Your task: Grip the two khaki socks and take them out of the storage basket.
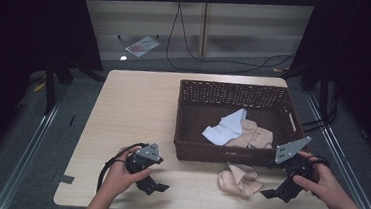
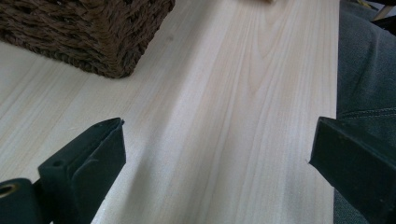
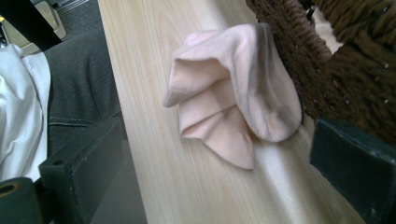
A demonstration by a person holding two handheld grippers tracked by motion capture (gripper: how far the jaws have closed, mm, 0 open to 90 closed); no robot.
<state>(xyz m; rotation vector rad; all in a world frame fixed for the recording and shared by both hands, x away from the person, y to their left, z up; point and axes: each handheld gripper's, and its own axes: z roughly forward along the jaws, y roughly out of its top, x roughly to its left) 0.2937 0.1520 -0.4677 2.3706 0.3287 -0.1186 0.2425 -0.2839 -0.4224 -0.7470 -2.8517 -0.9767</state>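
Two socks already lie inside the wicker basket — a white sock and a beige one beside it — while a third, the crumpled beige sock, sits on the table just outside the basket's near wall, touching or nearly touching the weave. From the right gripper view that sock is bunched into soft folds, one rounded end pressed close against the basket's side and a pointed flap lying flat toward the gripper.

The right gripper hovers low at the sock's right, its jaws spread wide with nothing between them, aimed along the basket's front wall at the fabric. The left gripper rests further left of the basket's near corner, jaws likewise wide apart over bare wood, holding nothing.

My guess is this sock is meant to join the others. It looks light, limp and thin — it will sag and trail from whatever point is pinched, and it won't slip much on rubbery pads. The best hold seems to be the raised ridge of folds in the middle, where several layers stack up; nipping only the flat flap risks catching a single layer or scraping the tabletop.
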